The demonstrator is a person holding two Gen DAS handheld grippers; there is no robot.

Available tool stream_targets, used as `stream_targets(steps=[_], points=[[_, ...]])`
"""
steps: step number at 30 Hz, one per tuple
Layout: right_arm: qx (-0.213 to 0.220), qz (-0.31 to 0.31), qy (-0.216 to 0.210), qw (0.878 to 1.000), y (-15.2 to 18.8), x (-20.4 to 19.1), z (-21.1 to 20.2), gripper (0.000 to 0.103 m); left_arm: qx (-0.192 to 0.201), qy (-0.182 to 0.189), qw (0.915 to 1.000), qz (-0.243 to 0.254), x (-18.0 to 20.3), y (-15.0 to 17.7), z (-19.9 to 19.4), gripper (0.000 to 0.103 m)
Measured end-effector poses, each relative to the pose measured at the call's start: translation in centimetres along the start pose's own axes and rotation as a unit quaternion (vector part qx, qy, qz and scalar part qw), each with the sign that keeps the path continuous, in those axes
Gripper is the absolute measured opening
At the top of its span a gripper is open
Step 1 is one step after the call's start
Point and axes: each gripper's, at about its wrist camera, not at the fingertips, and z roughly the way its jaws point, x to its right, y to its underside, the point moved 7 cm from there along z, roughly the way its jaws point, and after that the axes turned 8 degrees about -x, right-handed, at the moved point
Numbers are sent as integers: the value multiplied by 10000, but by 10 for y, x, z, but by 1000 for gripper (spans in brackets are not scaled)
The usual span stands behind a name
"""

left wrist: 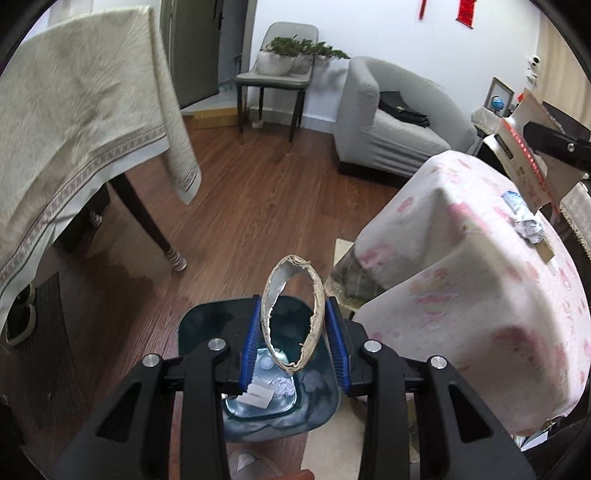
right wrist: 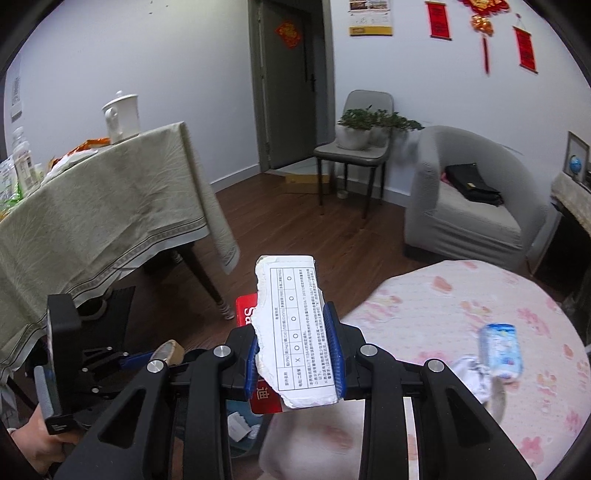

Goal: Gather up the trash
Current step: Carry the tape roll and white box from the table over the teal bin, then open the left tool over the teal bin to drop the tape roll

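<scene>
- Left tool (left wrist: 293, 339) pinching torn, flattened oval cardboard ring (left wrist: 293, 312) directly above dark translucent plastic bin (left wrist: 199, 328) on the floor; could snag on blue ribbed pads when released
- Right tool (right wrist: 295, 350) clamped on ragged printed white cardboard scrap (right wrist: 295, 332), beside the bin; could flutter wide
- Crumpled blue-white wrapper (right wrist: 500, 354) on pink floral-clothed worktop (right wrist: 443, 302)

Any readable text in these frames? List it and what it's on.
"Sa": red card behind the torn cardboard piece in the right gripper.
"迪": the red card's lower part.
Printed table on the cardboard piece: only "X" and "O" marks legible; characters too small.
Wall calendar, red scrolls: unreadable.
</scene>
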Motion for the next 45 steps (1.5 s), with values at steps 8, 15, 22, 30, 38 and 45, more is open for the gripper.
stream_targets(steps=[8, 15, 22, 30, 38, 45], points=[[-240, -154, -261, 9993, 2, -38, 24, 31, -382, -118, 9989, -255, -32, 22, 22, 37], [-540, -338, -463, 9969, 8, -72, 53, 31, -837, -274, 9952, -433, -56, 49, 49, 37], [-868, -436, -546, 9938, 19, -98, 81, 31, -1305, -409, 9890, -556, -75, 71, 73, 37], [-1189, -481, -624, 9898, 31, -113, 102, 31, -1651, -486, 9838, -495, -82, 90, 93, 37], [-1369, -536, -638, 9871, 41, -118, 112, 31, -2000, -523, 9771, -499, -86, 107, 112, 37], [-1482, -554, -655, 9852, 46, -120, 117, 31, -2132, -493, 9745, -492, -85, 113, 118, 36]])
